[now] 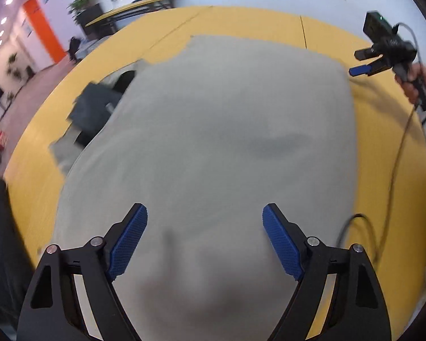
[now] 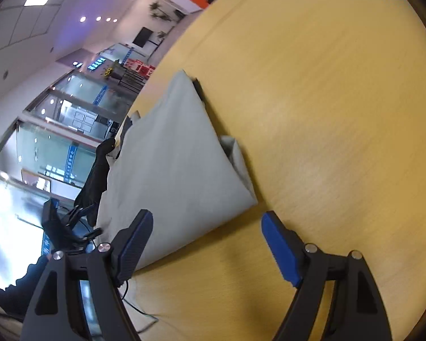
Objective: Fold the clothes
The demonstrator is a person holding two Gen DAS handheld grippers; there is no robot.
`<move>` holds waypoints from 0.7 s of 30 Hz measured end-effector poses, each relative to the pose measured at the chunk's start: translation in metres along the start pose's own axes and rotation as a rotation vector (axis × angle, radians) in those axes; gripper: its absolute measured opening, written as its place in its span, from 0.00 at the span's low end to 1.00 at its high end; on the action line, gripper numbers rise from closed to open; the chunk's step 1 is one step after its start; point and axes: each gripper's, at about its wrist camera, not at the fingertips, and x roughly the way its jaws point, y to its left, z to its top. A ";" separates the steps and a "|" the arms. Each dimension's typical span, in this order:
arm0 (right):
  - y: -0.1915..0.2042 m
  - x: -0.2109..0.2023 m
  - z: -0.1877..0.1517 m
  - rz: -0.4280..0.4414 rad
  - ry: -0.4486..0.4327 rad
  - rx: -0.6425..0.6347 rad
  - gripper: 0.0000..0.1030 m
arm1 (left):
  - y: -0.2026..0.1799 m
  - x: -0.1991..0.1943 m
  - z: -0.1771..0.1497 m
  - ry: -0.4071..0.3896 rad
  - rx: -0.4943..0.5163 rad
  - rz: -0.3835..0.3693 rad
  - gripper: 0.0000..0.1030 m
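A light grey garment (image 1: 213, 130) lies folded flat on the yellow table (image 1: 269, 22). My left gripper (image 1: 205, 213) hovers over its near part, jaws wide apart with nothing between the blue pads (image 1: 129, 244). In the left wrist view my right gripper (image 1: 362, 62) is off the cloth's far right corner, held by a hand, its fingers apart. In the right wrist view the right gripper (image 2: 207, 221) is open above the bare table beside the grey garment (image 2: 173, 164), whose folded corner points toward it. The left gripper (image 2: 79, 221) shows there at the lower left, blurred.
Dark clothing (image 1: 96, 108) lies at the garment's left edge. A cable (image 1: 394, 170) trails over the table on the right. A dark cloth (image 2: 95, 179) hangs at the table's left side. The table edge (image 1: 28, 130) curves along the left.
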 end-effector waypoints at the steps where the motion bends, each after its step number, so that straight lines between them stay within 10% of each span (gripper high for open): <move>1: -0.003 0.005 -0.001 -0.011 0.002 0.023 0.81 | 0.000 0.006 0.006 -0.011 0.017 -0.020 0.78; 9: 0.008 0.040 0.012 0.051 -0.066 0.029 0.74 | -0.011 0.035 0.045 -0.106 0.183 -0.110 0.79; 14: 0.013 0.067 0.013 0.077 -0.115 0.115 0.14 | -0.014 0.055 0.040 -0.127 0.156 -0.128 0.87; 21: 0.060 0.027 0.040 0.185 -0.291 0.010 0.05 | -0.024 0.061 0.047 -0.164 0.095 -0.091 0.96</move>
